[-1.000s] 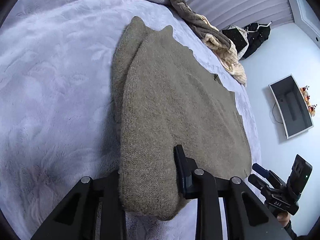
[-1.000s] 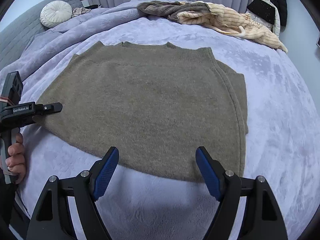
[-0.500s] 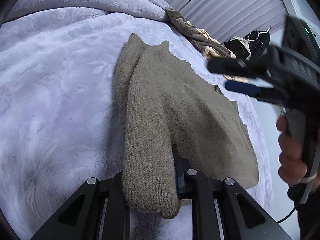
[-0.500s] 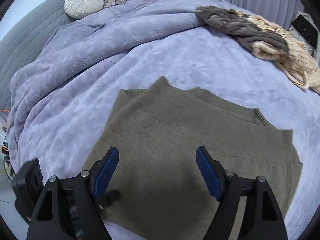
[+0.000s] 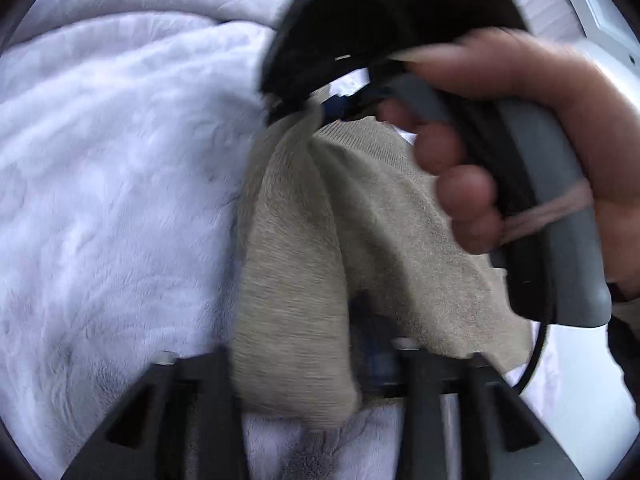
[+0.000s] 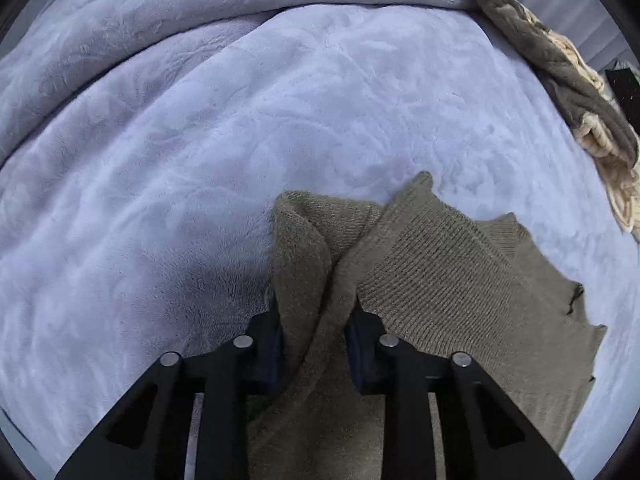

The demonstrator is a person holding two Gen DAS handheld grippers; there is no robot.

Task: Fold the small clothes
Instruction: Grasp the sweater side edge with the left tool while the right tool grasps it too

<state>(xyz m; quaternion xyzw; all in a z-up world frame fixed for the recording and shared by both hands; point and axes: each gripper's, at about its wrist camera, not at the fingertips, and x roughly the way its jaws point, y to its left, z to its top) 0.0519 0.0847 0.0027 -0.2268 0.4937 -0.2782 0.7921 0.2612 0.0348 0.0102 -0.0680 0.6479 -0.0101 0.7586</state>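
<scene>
An olive-brown knit sweater (image 6: 460, 280) lies on the lavender bed cover (image 6: 200, 140). My right gripper (image 6: 316, 344) is shut on a bunched fold of the sweater near its shoulder edge. In the left wrist view the sweater (image 5: 296, 280) is lifted and drapes between my left gripper's (image 5: 304, 364) fingers, which are shut on its hem edge. The right gripper's body and the hand holding it (image 5: 500, 140) fill the upper right of that view, close above the cloth; this frame is blurred.
A pile of other clothes, grey-brown and cream striped (image 6: 592, 112), lies at the bed's far right. The rumpled duvet (image 6: 200, 8) rises along the far side. Bare bed cover spreads left of the sweater.
My right gripper moved across to the sweater's left side and shut on a fold near the shoulder. My left gripper kept its hold and lifted the hem; the cloth now bunches between both.
</scene>
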